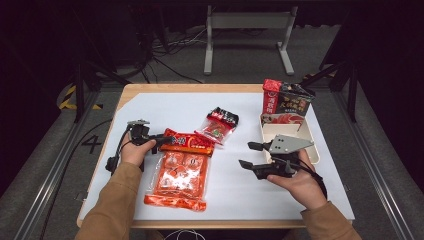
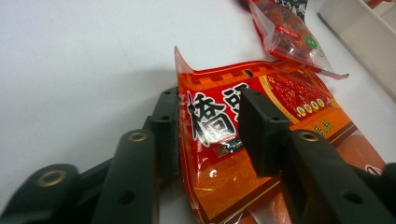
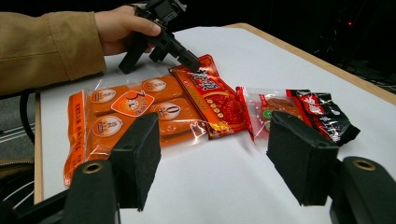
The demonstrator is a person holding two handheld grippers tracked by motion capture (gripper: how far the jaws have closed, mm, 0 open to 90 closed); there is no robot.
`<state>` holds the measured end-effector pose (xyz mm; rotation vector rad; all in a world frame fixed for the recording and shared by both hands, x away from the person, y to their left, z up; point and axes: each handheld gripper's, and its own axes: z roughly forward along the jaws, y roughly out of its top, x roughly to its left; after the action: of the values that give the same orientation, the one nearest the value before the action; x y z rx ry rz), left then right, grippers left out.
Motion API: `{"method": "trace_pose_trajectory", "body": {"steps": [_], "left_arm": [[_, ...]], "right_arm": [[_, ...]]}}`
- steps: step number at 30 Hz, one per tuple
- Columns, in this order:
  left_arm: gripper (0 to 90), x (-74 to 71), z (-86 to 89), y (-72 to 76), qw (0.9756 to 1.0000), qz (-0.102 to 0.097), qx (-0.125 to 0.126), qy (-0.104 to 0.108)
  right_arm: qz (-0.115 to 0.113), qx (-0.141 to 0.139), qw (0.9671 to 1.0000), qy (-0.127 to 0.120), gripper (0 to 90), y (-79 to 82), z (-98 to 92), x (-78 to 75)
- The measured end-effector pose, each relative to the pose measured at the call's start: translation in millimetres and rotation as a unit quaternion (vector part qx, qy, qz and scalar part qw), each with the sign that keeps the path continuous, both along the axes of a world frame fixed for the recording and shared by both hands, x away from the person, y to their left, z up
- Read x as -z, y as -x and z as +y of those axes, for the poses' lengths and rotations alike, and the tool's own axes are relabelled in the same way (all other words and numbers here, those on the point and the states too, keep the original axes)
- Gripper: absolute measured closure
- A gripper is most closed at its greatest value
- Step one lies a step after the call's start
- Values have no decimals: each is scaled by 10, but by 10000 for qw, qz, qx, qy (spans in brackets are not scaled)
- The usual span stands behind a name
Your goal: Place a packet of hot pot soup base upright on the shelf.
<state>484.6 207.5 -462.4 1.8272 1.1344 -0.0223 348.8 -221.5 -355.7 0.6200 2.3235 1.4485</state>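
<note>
Left claw (image 2: 210,135) spread, jaws either side of the red packet's (image 2: 261,116) raised edge. Right claw (image 1: 246,154) spread, empty, above bare worktop (image 1: 240,185).

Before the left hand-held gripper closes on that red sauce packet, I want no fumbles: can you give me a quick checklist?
1. Red sauce packet edge between the jaws of the left hand-held gripper: ok.
2. Jaws closed on it: not ok, a gap remains.
3. Packet free of neighbours: not ok, it overlaps the large orange pack.
4. Small clear snack bag touching the packet: cannot tell.
5. Right hand-held gripper open, empty, away from the packet: ok.
6. White tray has room: ok.
</note>
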Motion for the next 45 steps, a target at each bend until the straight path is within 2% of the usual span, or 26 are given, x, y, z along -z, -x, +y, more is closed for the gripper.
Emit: {"method": "trace_pose_trajectory", "body": {"steps": [1,3,6,8,9,10,12,13,19,23,25,26,27,28,29,30,32,33,34,36,37,41,42,43,44,45], "left_arm": [[708,0,0,0,10000,0,0,0],[739,-3,-23,0,9999,-17,13,-134],[750,0,-39,-8,9998,66,16,-184],[776,-1,-60,-12,9994,14,17,-335],[795,-1,-60,-12,9994,14,17,-335],[795,-11,-81,-11,9991,20,18,-433],[879,-46,-129,-22,9964,-210,207,-797],[895,-68,-152,-13,9961,-243,205,-820],[900,-127,-150,38,9963,-444,130,-723],[900,-271,-129,126,9943,-705,164,-778],[900,-357,-102,184,9941,-829,168,-673],[900,-357,-102,184,9941,-829,168,-673],[900,-443,-83,245,9934,-994,166,-554],[900,-443,-83,245,9934,-994,166,-554],[900,-521,-74,295,9921,-1122,201,-528],[900,-521,-74,295,9921,-1122,201,-528],[900,-619,-72,374,9908,-1242,223,-482],[900,-663,-61,404,9895,-1345,255,-468],[900,-697,-53,434,9892,-1376,251,-439],[900,-758,-28,482,9880,-1474,287,-375],[900,-787,-17,508,9873,-1528,286,-319],[900,-923,35,628,9847,-1720,256,119],[900,-960,38,656,9833,-1794,290,128],[900,-960,38,656,9833,-1794,290,128],[900,-1007,29,700,9822,-1846,318,148],[900,-1052,16,739,9801,-1946,344,159]], "right_arm": [[0,0,10000,0,358,0,0,0],[3,-24,10000,22,358,-14,13,7],[6,-67,10000,30,357,-25,38,15],[5,-89,10000,44,357,-29,49,18],[5,-89,10000,44,357,-29,49,18],[7,-95,9999,46,357,-31,55,20],[13,-105,9999,57,357,-35,66,23],[12,-114,9999,60,357,-34,70,21],[-4,-106,9999,62,365,-48,54,15],[29,-95,9999,88,382,-79,74,37],[101,-73,9999,89,391,-98,95,54],[101,-73,9999,89,391,-98,95,54],[173,-36,9998,67,401,-120,111,70],[204,-17,9998,65,408,-131,116,75],[222,21,9997,47,418,-141,120,78],[222,21,9997,47,418,-141,120,78],[272,102,9996,-54,452,-166,126,82],[352,99,9993,-125,470,-175,130,80],[426,53,9989,-205,470,-183,140,80],[443,17,9988,-221,470,-193,166,83],[473,-10,9986,-244,470,-197,180,85],[516,-36,9984,-225,471,-216,232,101],[533,-49,9983,-218,472,-222,242,105],[533,-49,9983,-218,472,-222,242,105],[550,-59,9982,-226,472,-225,250,107],[566,-71,9981,-247,473,-227,258,106]]}}
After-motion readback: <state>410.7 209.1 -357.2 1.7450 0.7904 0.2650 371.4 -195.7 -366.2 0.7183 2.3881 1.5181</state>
